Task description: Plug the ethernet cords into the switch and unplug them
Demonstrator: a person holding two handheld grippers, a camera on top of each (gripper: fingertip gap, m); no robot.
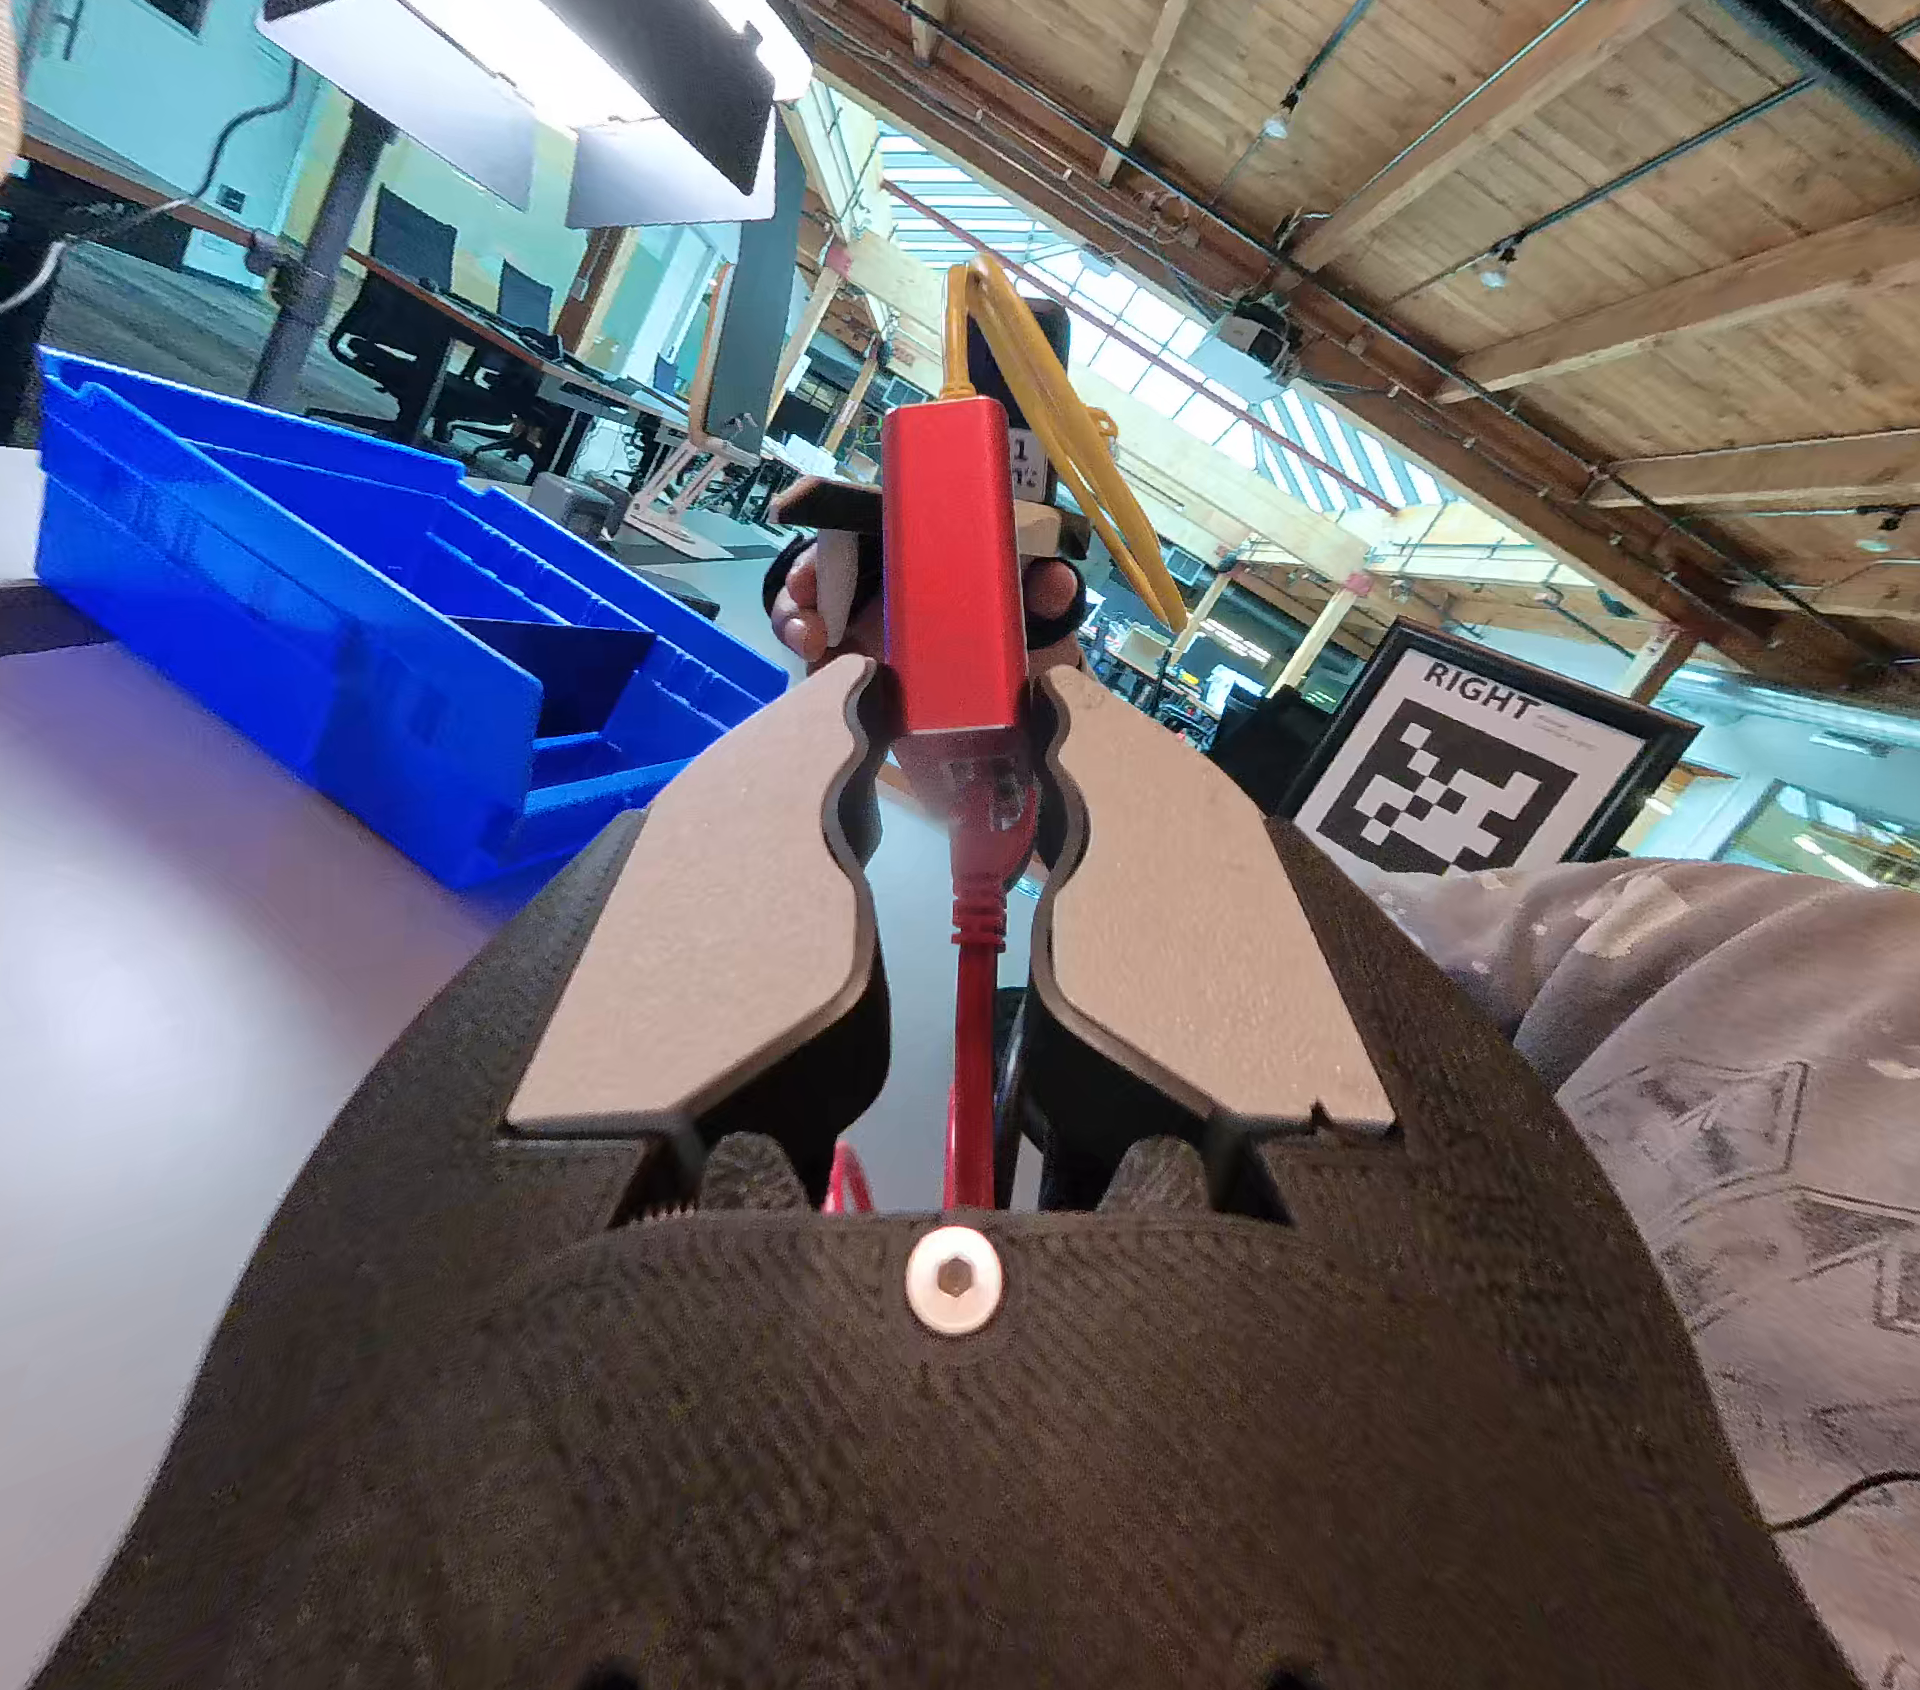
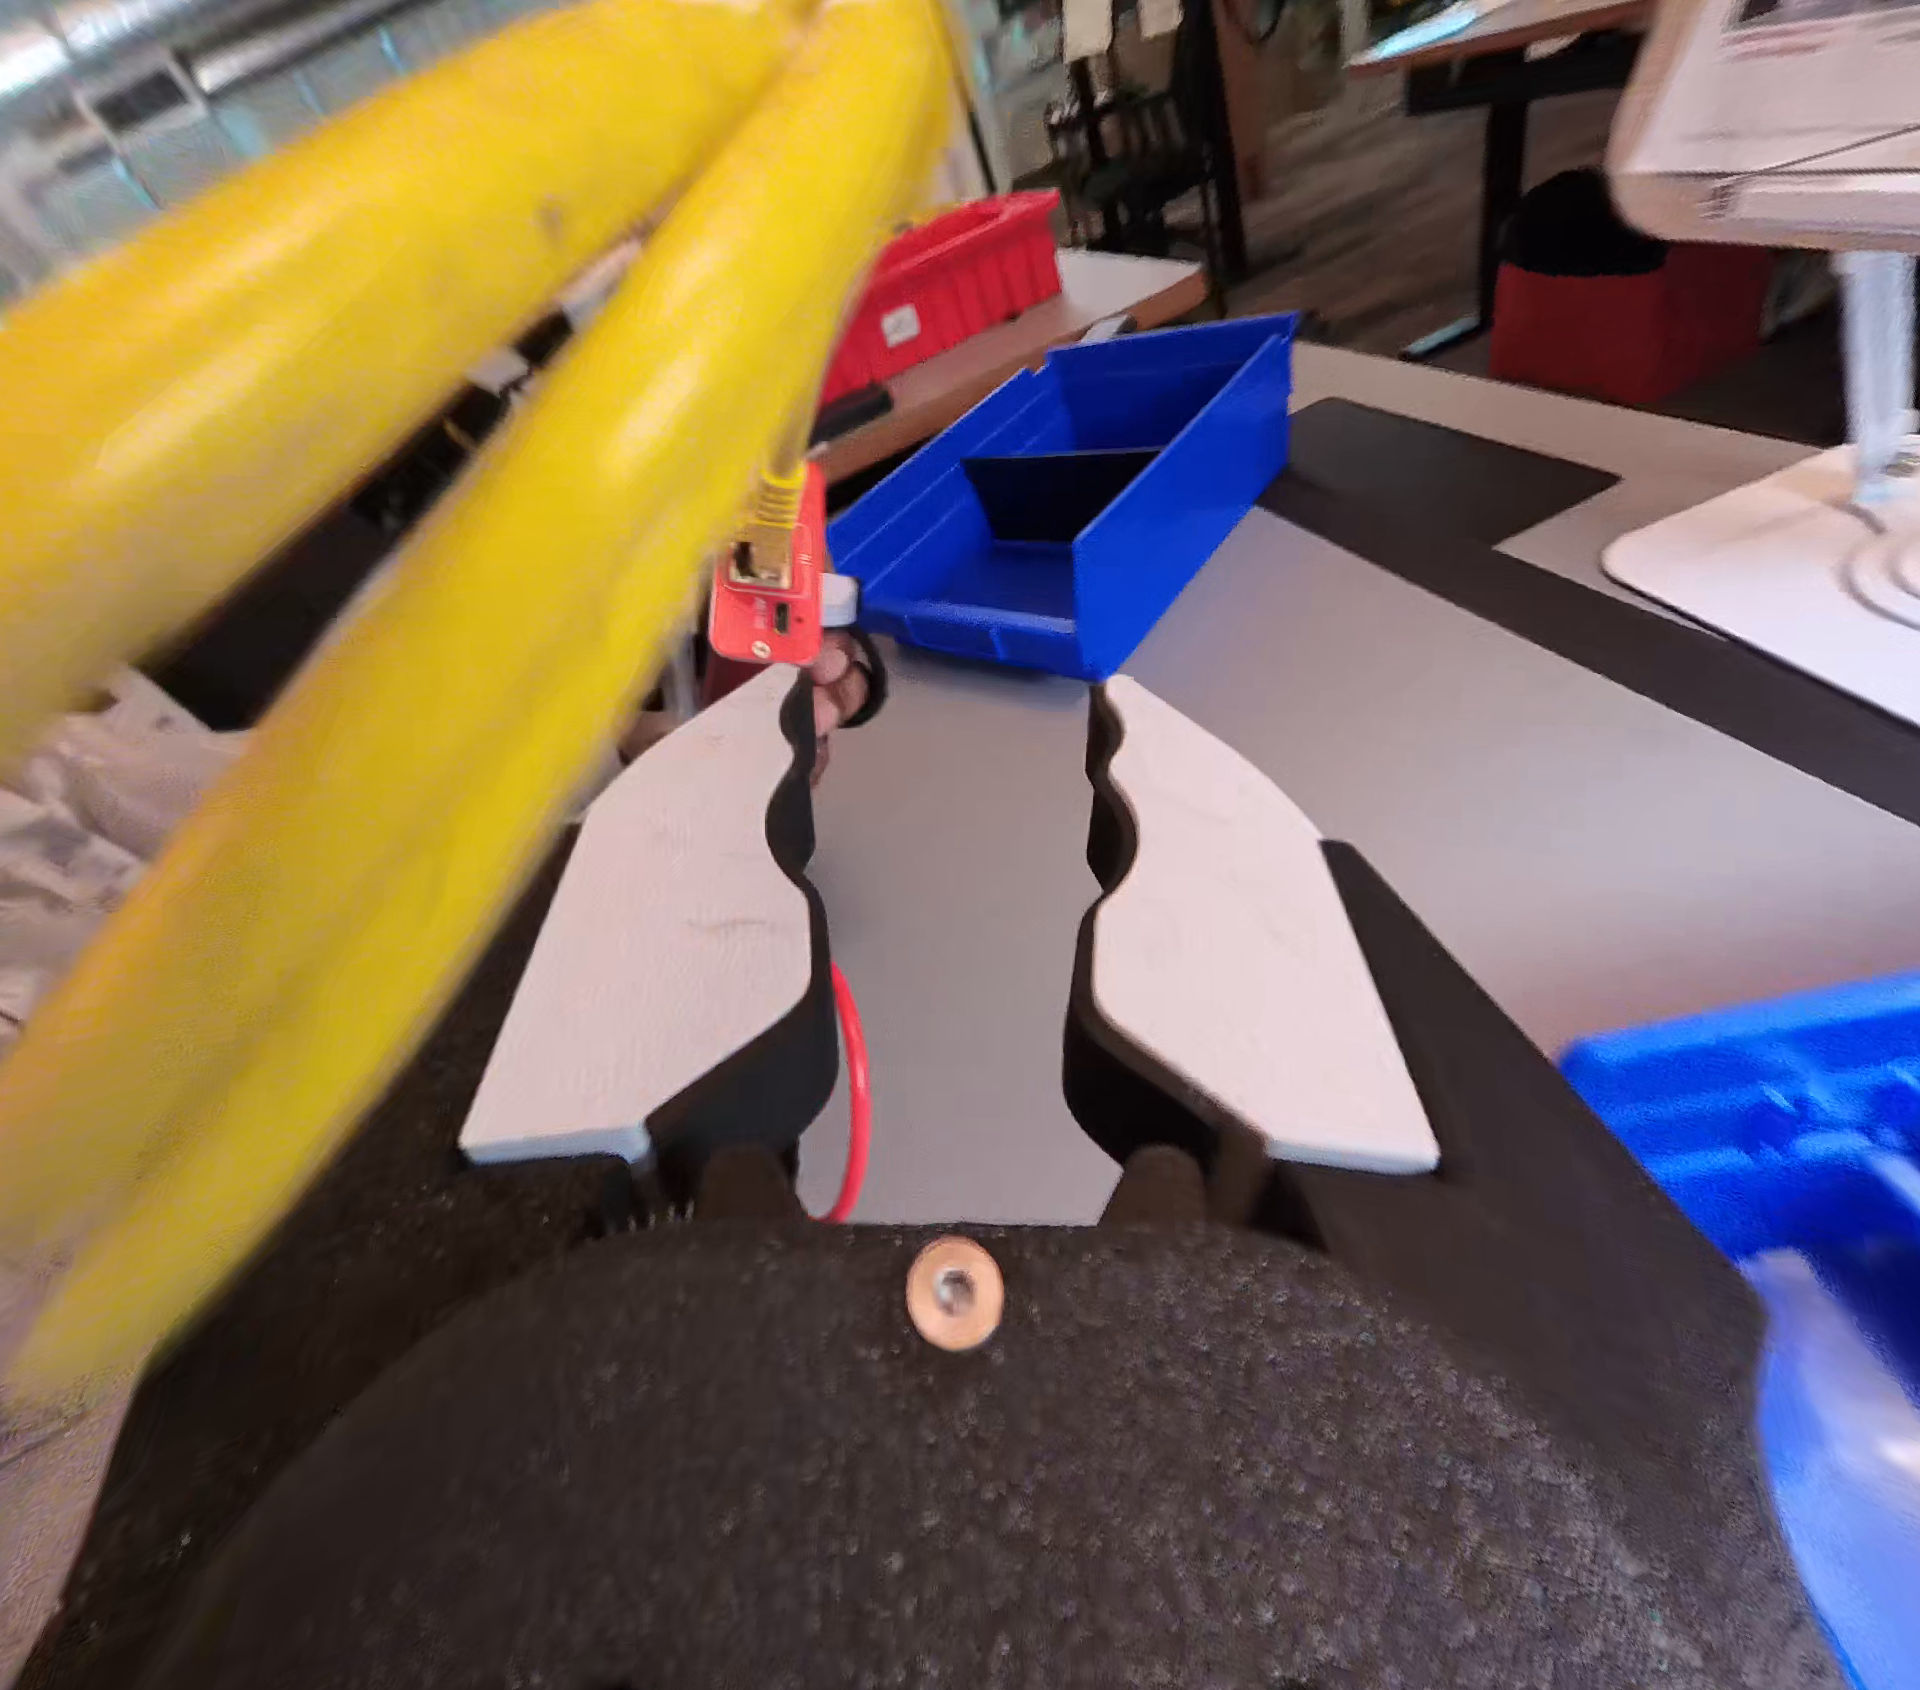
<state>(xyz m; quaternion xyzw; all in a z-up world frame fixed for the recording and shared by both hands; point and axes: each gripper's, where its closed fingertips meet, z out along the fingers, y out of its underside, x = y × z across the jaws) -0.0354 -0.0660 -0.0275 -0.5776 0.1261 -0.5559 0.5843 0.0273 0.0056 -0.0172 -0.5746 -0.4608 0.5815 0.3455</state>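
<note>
Left gripper (image 1: 954, 731) pinches the red switch (image 1: 951, 570) (rigid, light, probably slick) at its end; the yellow cord (image 2: 774, 502) is plugged in opposite. Right gripper (image 2: 948, 710) spread, empty; grasp at the stiff plug.

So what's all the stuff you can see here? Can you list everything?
switch: one, red, held up off the table at the left claw's tips.
red ethernet cord: one, plugged into the switch's near end, running back between the left claw's fingers.
yellow ethernet cord: one, plugged into the switch's other end, looping up.
blue bin: one, on the table, with a dark divider inside.
red bin: one, on a farther table.
framed marker sign: one, black and white, at the right.
table: one, grey.
left claw: shut on the switch.
right claw: open, empty.
</note>
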